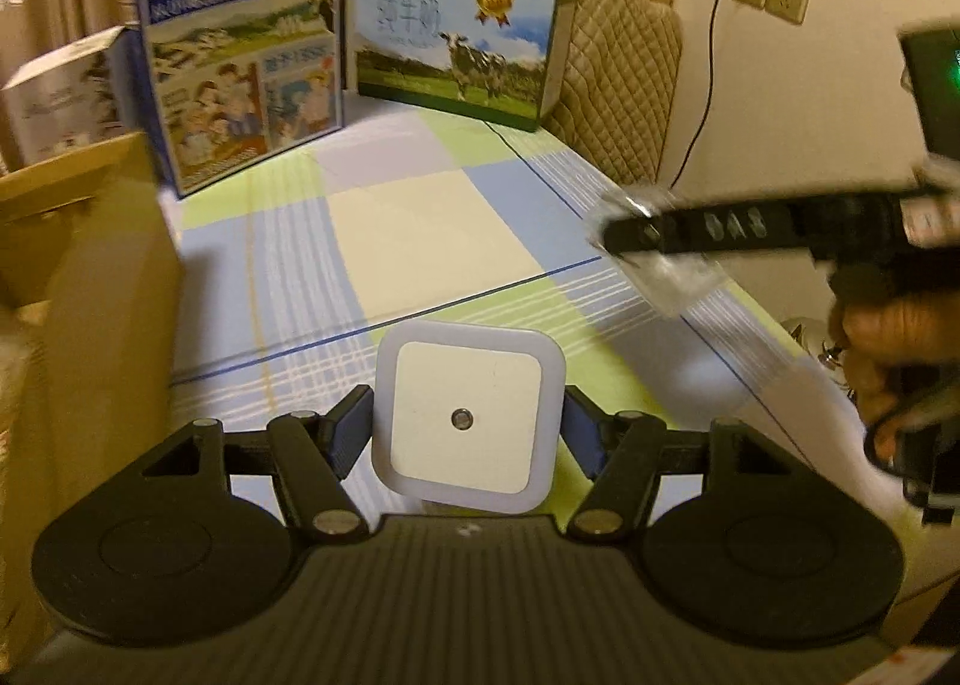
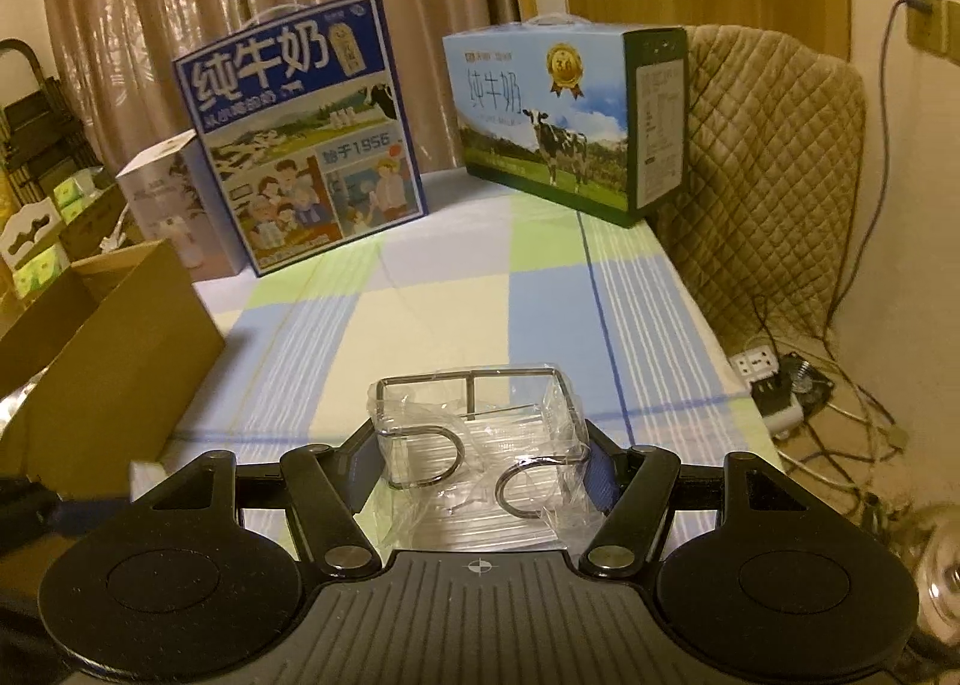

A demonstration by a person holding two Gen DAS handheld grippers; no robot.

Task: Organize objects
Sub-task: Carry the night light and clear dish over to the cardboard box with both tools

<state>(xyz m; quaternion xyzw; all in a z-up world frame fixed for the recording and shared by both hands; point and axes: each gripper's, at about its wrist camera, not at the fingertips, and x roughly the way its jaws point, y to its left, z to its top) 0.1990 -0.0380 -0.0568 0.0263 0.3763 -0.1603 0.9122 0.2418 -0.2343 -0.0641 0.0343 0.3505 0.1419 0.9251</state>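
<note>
**Observer:** What does your left tool have?

**Operator:** My left tool (image 1: pixel 468 421) is clamped on the white square plastic night light with a small round sensor (image 1: pixel 468 421). Its fingers press the light's two sides, and it is held upright above the near edge of the desk with the blue, green and cream checked cloth (image 1: pixel 420 217).

**Observer:** And the right?

**Operator:** My right tool (image 2: pixel 480 457) grips the bent wire rack wrapped in a clear plastic bag (image 2: pixel 480 433), the fingers closed against the bag on either side. It also sits over the near part of the checked desk. From the left wrist camera I see that tool coming in from the right, blurred, with a hand (image 1: pixel 882 361) on its handle.

**Observer:** What lies around the desk?

**Operator:** At its far end stands the tall blue milk carton box with cartoon people (image 2: pixel 306 145), upright, and to the right of that the wide milk box with a cow on green grass (image 2: pixel 558 127), at the far right corner. A small white box (image 2: pixel 165 193) stands just left of the tall blue one. An open brown cardboard box (image 2: pixel 102 337) sits against the desk's left edge. Beyond the right edge is a quilted beige chair cover (image 2: pixel 774 175).
</note>
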